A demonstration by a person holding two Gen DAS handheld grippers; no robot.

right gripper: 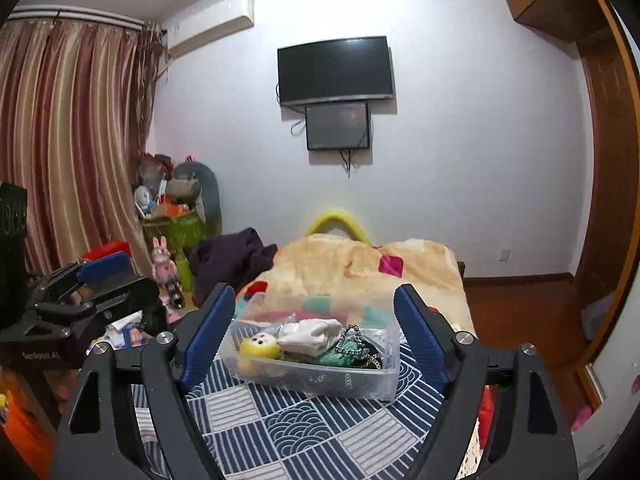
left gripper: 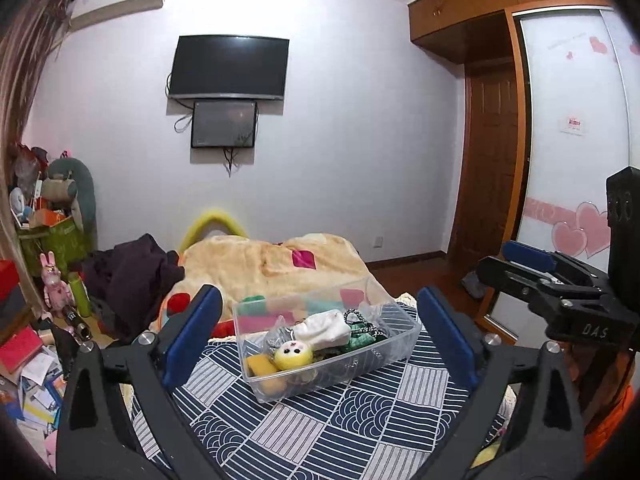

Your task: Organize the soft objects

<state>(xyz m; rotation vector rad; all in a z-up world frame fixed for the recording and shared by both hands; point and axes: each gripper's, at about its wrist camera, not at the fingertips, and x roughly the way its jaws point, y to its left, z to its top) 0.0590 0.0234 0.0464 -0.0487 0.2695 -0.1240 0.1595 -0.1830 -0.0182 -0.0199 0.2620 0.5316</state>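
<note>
Both claws wide and empty, left gripper (left gripper: 320, 332) and right gripper (right gripper: 316, 334) facing the clear bin (right gripper: 320, 380) on the patterned bedcover (left gripper: 320, 420); we'd pinch the white sock (left gripper: 322, 330) mid-bundle — probably light, limp, compressible, grippy fabric.

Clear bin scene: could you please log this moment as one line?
left gripper: open | right gripper: open | clear bin: on patterned cloth, holds soft items, untouched

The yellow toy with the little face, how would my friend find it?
Look on the bed's blue patterned cloth for the clear plastic box. At its near end lies the round yellow toy, beside a white sock. Nothing else in there has a face.
</note>
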